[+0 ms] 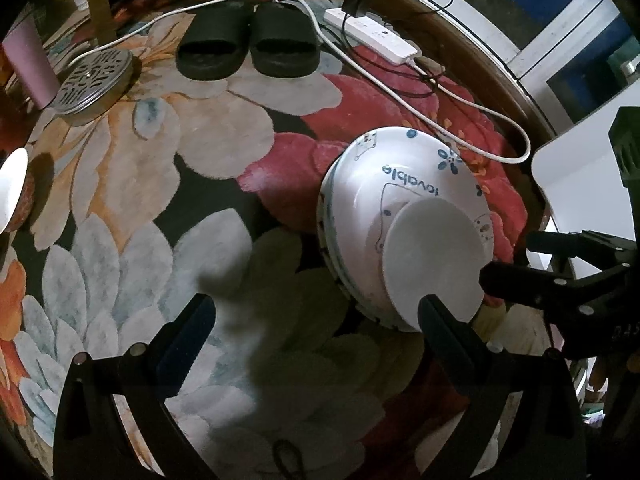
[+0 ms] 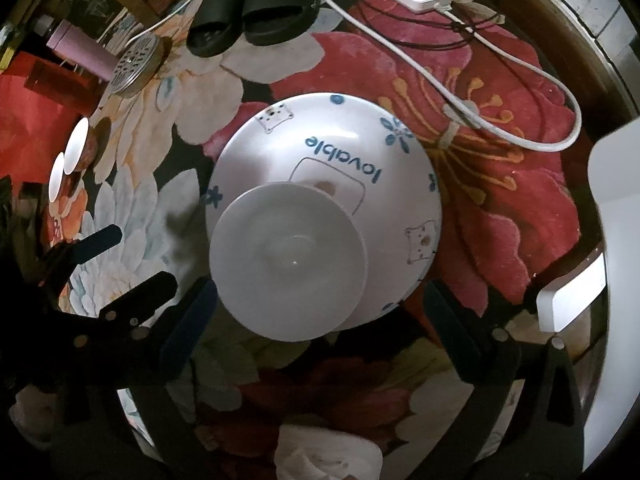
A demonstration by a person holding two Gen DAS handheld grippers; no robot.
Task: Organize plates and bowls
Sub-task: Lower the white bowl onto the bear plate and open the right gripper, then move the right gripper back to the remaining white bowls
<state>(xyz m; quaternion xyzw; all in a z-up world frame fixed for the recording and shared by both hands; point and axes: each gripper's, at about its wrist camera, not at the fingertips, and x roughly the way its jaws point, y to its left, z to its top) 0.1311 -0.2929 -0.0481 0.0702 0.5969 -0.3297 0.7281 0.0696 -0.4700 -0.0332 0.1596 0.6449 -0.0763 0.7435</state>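
A stack of upturned white bowls with blue flowers and the word "lovable" (image 1: 408, 216) stands on the floral carpet; a small plain white dish (image 1: 436, 256) lies bottom-up on top. It also shows in the right wrist view (image 2: 340, 160), with the small dish (image 2: 288, 264) in front. My left gripper (image 1: 316, 336) is open and empty just left of the stack, its right finger (image 1: 444, 332) close to the stack's base. My right gripper (image 2: 320, 316) is open, its fingers on either side of the small dish. It appears in the left wrist view (image 1: 532, 260) at the stack's right.
Two black slippers (image 1: 248, 48), a white power strip (image 1: 372, 36) with white and black cables, a perforated metal lid (image 1: 96, 84) and a pink bottle (image 1: 28, 64) lie at the far side. White-rimmed dishes (image 2: 72, 160) stand at the left. A white unit (image 2: 616, 220) is at the right.
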